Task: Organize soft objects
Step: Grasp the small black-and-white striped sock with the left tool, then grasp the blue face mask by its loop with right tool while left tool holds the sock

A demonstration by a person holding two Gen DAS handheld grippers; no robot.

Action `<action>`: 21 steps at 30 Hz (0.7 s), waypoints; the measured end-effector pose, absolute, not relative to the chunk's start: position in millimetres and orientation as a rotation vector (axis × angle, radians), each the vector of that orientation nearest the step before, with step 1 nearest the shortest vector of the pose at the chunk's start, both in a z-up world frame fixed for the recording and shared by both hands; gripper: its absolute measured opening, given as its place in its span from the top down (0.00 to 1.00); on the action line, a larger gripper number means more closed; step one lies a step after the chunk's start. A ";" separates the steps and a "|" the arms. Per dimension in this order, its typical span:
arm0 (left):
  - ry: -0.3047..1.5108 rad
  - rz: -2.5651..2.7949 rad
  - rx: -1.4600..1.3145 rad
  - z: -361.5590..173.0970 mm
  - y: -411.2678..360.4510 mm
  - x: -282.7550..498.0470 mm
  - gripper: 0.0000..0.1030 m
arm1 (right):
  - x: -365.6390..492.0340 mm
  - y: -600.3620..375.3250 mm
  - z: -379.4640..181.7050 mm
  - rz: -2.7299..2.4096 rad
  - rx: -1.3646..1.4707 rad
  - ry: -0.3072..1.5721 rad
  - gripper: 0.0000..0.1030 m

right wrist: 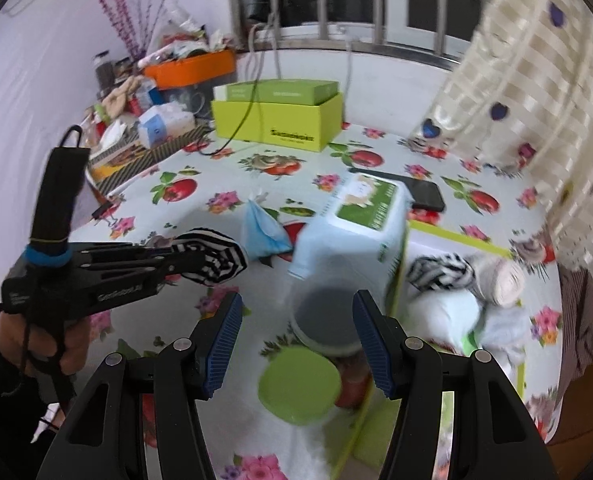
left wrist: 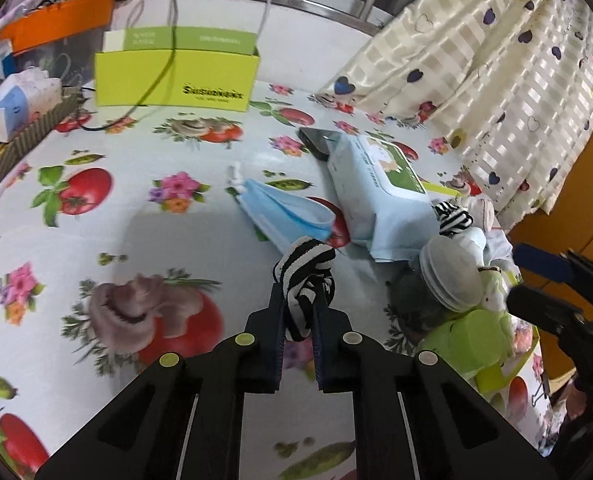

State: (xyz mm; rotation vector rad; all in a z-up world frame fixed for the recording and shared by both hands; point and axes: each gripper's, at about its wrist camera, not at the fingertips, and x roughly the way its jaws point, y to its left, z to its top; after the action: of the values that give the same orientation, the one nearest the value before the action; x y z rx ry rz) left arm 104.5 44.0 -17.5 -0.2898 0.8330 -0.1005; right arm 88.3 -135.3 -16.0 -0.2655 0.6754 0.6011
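My left gripper is shut on a black-and-white striped sock, held just above the flowered tablecloth. The right wrist view shows it from the side, the sock bunched at the left gripper's tips. My right gripper stands open over a round tub with a green lid lying beside it, and its pads touch nothing. A second striped sock lies among rolled soft items in a green-edged tray. A blue face mask lies flat on the cloth.
A pale blue wipes pack leans beside the tray, with a dark phone behind it. A lime-green box stands at the back, clutter and an orange bin sit far left, and a checked curtain hangs at the right.
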 end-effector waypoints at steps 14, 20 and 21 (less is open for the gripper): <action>0.792 0.032 -0.271 -13.1 86.7 88.0 0.88 | 143.0 -46.8 -27.7 0.717 -0.449 0.781 0.44; 0.785 0.047 -0.271 -13.7 93.9 89.2 0.88 | 166.0 -19.9 -39.9 0.721 -0.515 0.842 0.44; 0.786 0.050 -0.270 -14.1 94.6 88.9 0.88 | 170.2 -15.0 -43.0 0.726 -0.530 0.858 0.44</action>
State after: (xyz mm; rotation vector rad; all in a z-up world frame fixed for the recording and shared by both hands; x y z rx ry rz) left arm 88.9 94.6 -14.1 -0.2702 0.7857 0.0499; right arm 170.2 -15.0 -43.0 -0.5303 0.8580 0.7264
